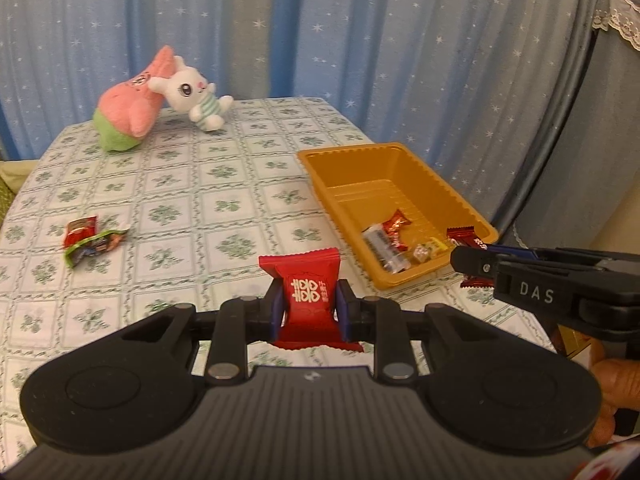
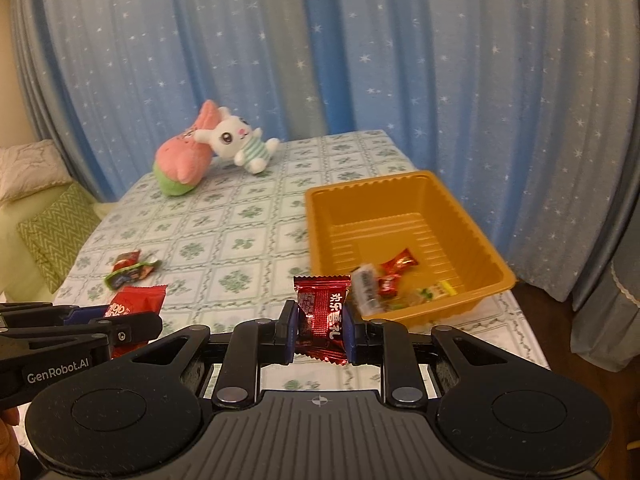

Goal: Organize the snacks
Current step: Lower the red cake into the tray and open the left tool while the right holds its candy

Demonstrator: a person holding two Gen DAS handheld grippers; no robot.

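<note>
My left gripper [image 1: 308,308] is shut on a bright red candy packet [image 1: 306,286] with white characters, held above the tablecloth left of the orange tray [image 1: 320,176]. My right gripper [image 2: 320,330] is shut on a shiny dark red candy packet [image 2: 322,312], close to the near left corner of the orange tray [image 2: 320,232]. Each gripper shows in the other's view: the right gripper [image 1: 460,258] by the tray's near edge, the left gripper [image 2: 154,324] at the left with its red packet [image 2: 136,300]. Several wrapped snacks [image 1: 394,226] lie in the tray's near end.
Two loose snacks, a red wrapper [image 1: 82,230] and a green-edged one [image 1: 96,246], lie on the left of the patterned tablecloth [image 1: 224,184]. A pink plush [image 1: 128,112] and a white rabbit plush [image 1: 192,94] sit at the far edge. Blue starred curtains hang behind. A hand [image 1: 612,384] grips the right tool.
</note>
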